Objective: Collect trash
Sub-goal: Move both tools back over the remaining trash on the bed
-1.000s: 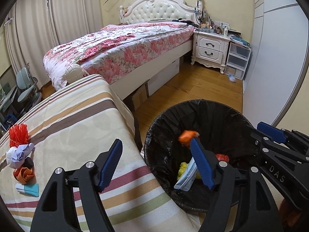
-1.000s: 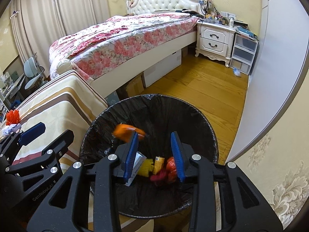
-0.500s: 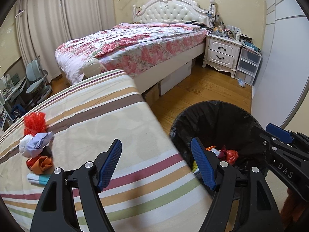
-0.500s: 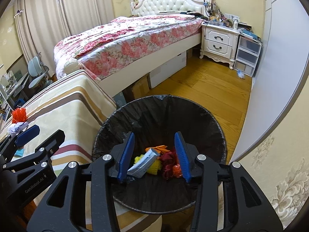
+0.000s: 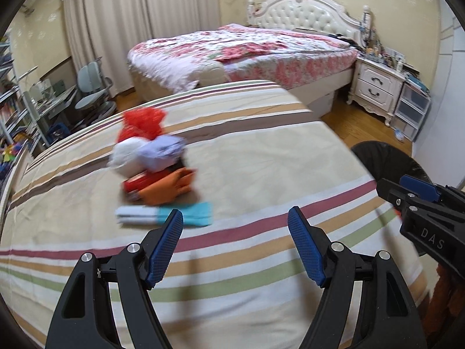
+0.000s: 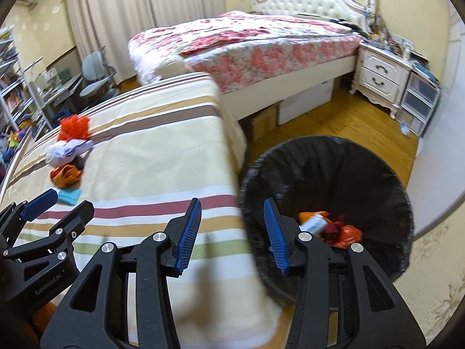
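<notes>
A blurred heap of trash lies on the striped tablecloth (image 5: 261,151): a red fluffy tuft (image 5: 142,122), a white and lilac crumpled wad (image 5: 148,154), an orange wrapper (image 5: 165,186) and a teal and white packet (image 5: 189,218). My left gripper (image 5: 235,218) is open and empty, just right of the packet. My right gripper (image 6: 232,206) hangs over the table's edge beside the black-lined bin (image 6: 319,160); its jaws are opening with nothing between them. Several wrappers (image 6: 328,226) lie in the bin. The right gripper's tip (image 5: 418,187) shows at the left view's right edge.
A bed with a floral cover (image 6: 261,37) stands behind the table. A white nightstand (image 6: 380,72) and plastic drawers (image 6: 418,101) are at the back right. A chair (image 5: 93,87) and shelves (image 5: 11,96) fill the left. Wood floor (image 6: 334,122) surrounds the bin.
An orange piece dropped into the bin. Both grippers then swung left from over the bin toward the striped table, and the right jaws stand wider apart.
</notes>
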{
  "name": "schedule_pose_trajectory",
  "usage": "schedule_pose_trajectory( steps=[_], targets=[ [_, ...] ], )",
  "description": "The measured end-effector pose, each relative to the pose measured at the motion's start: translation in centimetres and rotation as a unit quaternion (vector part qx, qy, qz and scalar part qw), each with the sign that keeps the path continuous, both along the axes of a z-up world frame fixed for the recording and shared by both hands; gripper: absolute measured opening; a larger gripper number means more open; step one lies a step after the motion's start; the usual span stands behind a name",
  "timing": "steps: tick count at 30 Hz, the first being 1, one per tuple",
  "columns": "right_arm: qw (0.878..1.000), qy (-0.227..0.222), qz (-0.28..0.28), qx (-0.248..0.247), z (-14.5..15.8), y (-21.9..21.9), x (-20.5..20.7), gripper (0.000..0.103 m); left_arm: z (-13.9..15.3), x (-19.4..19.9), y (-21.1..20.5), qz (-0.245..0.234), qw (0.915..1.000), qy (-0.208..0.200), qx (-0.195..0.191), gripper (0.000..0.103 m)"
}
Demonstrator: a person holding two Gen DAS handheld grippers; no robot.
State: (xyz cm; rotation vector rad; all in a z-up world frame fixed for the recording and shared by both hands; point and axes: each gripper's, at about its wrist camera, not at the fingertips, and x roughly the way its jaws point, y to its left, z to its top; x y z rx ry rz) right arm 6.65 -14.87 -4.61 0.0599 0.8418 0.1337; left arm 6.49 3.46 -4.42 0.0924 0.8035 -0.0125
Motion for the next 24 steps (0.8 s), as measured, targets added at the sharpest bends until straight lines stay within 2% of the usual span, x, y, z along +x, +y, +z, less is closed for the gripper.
schedule_pose_trajectory(
  steps=[2, 12, 22, 24],
  targets=[
    [1.0, 0.002, 0.017, 0.0, -0.1, 1.6, 0.1, 0.05, -0.1, -0.7, 1.9, 0.017, 0.9999, 0.001, -0.002, 0.072],
    [0.995, 0.013, 0.099, -0.009, 0.2, 9.9, 1.8, 0.051, -0.7, -2.9, 11.4, 0.119, 0.9928, 0.012, -0.014, 0.073],
    [0.99, 0.03, 0.132, -0.033, -0.7, 14.7, 3.2, 0.054, -0.7, -3.6, 16.9, 0.173, 0.9847, 0.011, -0.022, 0.073],
    [0.989, 0.026, 0.136, -0.045, -0.8, 15.3, 2.8, 0.06, -0.8, -3.8, 17.5, 0.179, 0.9835, 0.013, -0.023, 0.073]
  ],
)
